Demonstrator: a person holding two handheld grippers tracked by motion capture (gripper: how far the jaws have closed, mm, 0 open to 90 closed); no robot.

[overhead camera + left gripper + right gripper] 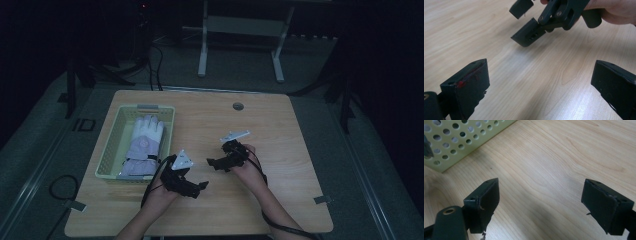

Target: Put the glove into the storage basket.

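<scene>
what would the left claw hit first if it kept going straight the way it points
Most likely the right claw, which sits straight ahead of the left claw over the bare table; depth is hard to judge.

From my seat, the basket point(111, 145) sits on the table point(280, 130) at about ten o'clock, with the glove point(144, 145) lying in it lengthwise. My left gripper point(202, 185) hangs over the table near six o'clock, just at the basket's near right corner. My right gripper point(211, 162) is close beside it at twelve to one o'clock, jaws pointing toward nine o'clock.
</scene>
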